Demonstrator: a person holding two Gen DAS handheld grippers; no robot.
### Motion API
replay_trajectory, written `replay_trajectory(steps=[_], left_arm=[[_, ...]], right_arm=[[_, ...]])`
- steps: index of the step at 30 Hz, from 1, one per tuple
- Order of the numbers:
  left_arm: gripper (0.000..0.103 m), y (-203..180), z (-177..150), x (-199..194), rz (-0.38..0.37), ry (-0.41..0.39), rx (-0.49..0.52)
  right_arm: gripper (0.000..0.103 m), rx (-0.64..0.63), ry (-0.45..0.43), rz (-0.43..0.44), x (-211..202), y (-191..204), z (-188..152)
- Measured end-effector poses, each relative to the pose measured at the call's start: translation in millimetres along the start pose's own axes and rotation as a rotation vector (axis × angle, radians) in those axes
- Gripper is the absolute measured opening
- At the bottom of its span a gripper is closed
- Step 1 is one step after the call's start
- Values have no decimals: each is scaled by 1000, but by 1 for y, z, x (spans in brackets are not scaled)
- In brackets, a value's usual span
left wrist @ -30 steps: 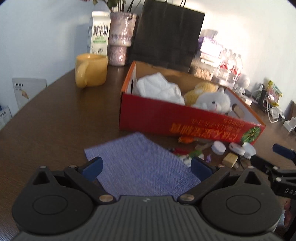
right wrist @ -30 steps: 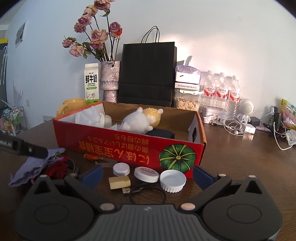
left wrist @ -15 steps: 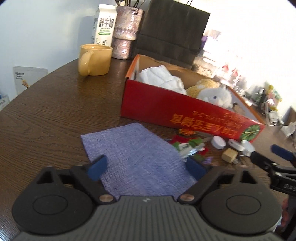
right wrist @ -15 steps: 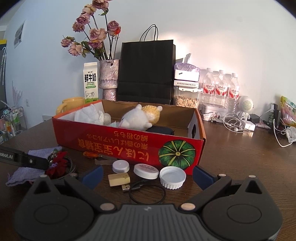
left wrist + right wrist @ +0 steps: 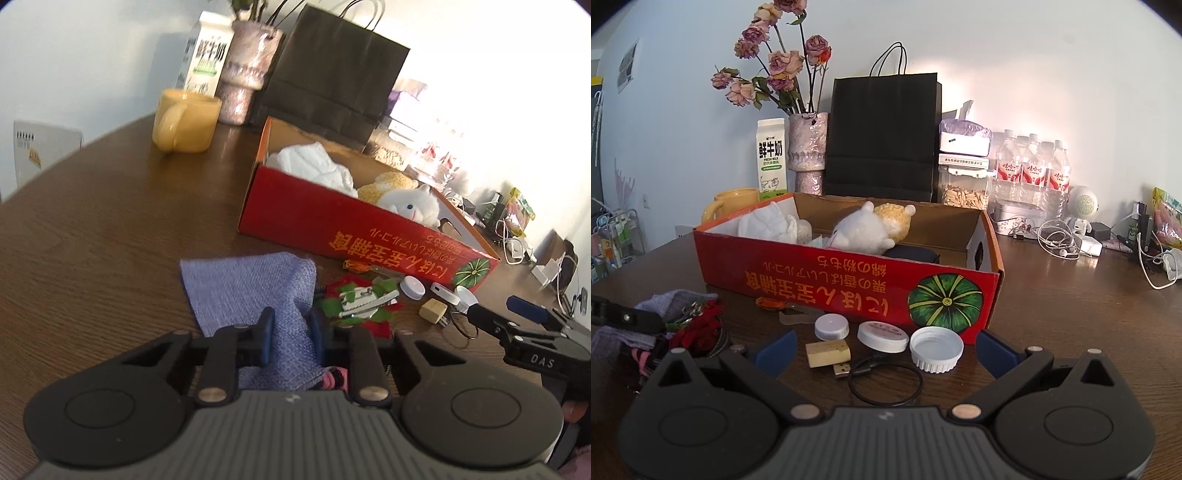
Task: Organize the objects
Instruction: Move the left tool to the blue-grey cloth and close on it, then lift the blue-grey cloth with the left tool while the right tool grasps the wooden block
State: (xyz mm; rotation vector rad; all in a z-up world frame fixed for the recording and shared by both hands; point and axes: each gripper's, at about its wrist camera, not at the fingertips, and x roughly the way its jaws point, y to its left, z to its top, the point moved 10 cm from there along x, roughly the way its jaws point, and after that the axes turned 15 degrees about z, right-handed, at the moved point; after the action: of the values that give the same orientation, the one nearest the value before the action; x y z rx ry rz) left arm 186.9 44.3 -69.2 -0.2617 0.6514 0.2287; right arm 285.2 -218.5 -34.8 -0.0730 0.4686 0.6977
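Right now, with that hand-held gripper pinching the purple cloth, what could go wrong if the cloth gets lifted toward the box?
The left hand-held gripper has just closed on a bunched fold of the purple cloth.
1. The red and green decoration touches the cloth's edge and may drag along.
2. The white caps beside the red box could get swept.
3. A grip on one fold may slip.

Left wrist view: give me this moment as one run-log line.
left hand-held gripper: just closed, pinching purple cloth | right hand-held gripper: open, empty, above small items | red box: holds plush toys | cloth: not boxed yet
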Motion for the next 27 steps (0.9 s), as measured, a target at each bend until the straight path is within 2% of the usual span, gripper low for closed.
replay_trajectory(steps=[6,10,13,16,18,19,20,21,23,25,26,27], left_arm=[[20,1,10,-18,49,-104,116],[20,3,16,-12,138,-157,239],[20,0,10,-1,154,-132,333],[26,4,3,6,158,-97,338],[42,6,4,6,165,-104,315],[45,8,5,4,167,-112,303],[54,9,7,3,175,-120,295],[71,10,8,3,191,-128,289],[87,13,10,5,232,-145,285],[92,16,12,9,268,-135,287],[101,19,13,11,285,-127,275],[103,23,15,12,309,-122,258]], right_arm=[[103,3,9,-3,2,-1,-1],[103,5,12,-6,2,-1,-1],[103,6,13,-6,2,-2,-2],[103,6,13,-6,2,-2,-2],[103,6,13,-5,2,-2,-2],[103,6,14,-5,2,-2,-2],[103,6,14,-4,3,-1,-2],[103,6,14,-2,3,-1,-2],[103,4,13,-1,3,-1,-3],[103,4,13,2,3,0,-3],[103,4,14,4,3,0,-3],[103,3,14,6,3,0,-3]])
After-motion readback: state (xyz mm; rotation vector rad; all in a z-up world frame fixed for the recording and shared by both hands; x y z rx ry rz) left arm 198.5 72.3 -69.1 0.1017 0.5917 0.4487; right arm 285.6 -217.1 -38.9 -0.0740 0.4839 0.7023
